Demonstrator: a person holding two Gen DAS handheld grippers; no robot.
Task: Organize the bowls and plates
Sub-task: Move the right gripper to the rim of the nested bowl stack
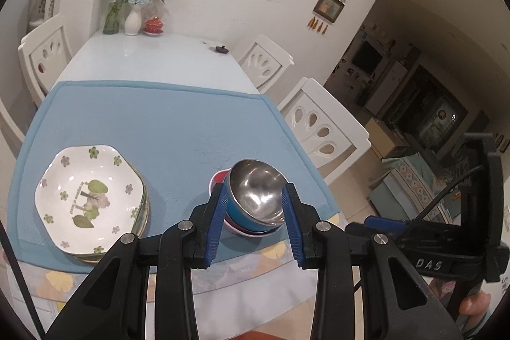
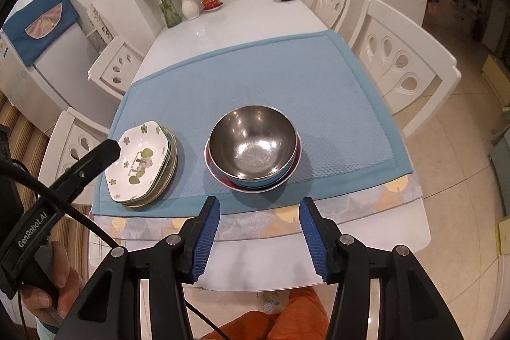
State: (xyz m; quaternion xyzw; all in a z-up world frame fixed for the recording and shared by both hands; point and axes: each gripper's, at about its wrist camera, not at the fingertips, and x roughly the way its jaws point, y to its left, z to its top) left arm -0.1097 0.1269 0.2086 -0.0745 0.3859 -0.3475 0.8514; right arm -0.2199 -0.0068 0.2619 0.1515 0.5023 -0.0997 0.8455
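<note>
Stack of bowls (image 2: 253, 155) sits on the blue woven placemat (image 2: 318, 91), straight ahead of the right gripper (image 2: 259, 239) fingers and clear of their tips. Top bowl is shiny steel inside with a blue outer wall (image 2: 255, 148), empty; it nests in a red bowl (image 2: 298, 155), which nests in a white-rimmed bowl (image 2: 220, 177) at the bottom. Right gripper's blue ribbed fingers (image 2: 205, 239) are spread apart, nothing between them, hanging over the near table edge.

In the left wrist view the left gripper (image 1: 253, 223) fingers frame the same bowl stack (image 1: 255, 199), jaws parted with nothing gripped; whether the pads touch the bowl walls I cannot tell.

Left of both pairs of fingers: pile of white octagonal plates with green flower and tree print (image 2: 142, 161), top plate empty, also on the placemat. A hand (image 2: 54, 282) holds the left gripper's handle.
</note>
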